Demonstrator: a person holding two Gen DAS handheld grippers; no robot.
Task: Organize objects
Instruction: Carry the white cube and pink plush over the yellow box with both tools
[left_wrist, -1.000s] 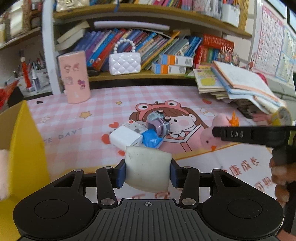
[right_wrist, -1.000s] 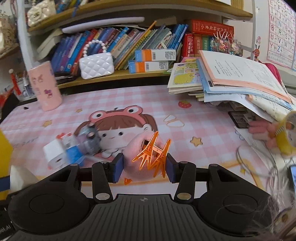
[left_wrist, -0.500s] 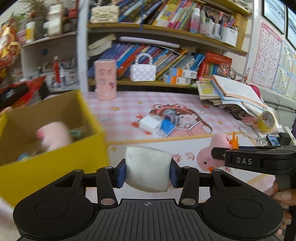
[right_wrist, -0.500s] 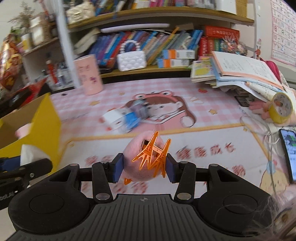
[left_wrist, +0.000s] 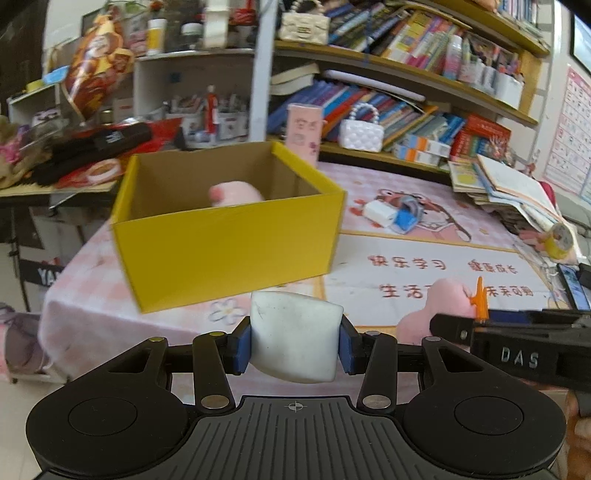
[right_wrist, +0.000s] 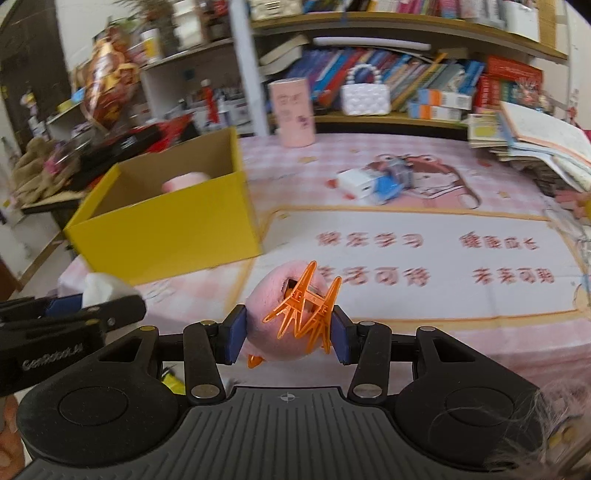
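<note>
The left tool (left_wrist: 294, 338) is gripping a white squishy block (left_wrist: 295, 334) between its blue pads, holding it in the air just short of the near edge of the bench (left_wrist: 424, 251). The right tool (right_wrist: 286, 334) is clamping a pink plush ball (right_wrist: 280, 317) together with an orange claw clip (right_wrist: 304, 306), also above the near part of the bench. An open yellow box (left_wrist: 229, 247) is sitting ahead of both tools at the bench's left corner, its near wall close to the edge, with a pink soft toy (left_wrist: 236, 192) lying inside. To the right of the box, the printed mat is lying bare. Further back, a white charger and blue items (right_wrist: 373, 182) are lying together; a stack of books (right_wrist: 535, 144) is crowding the far right.
</note>
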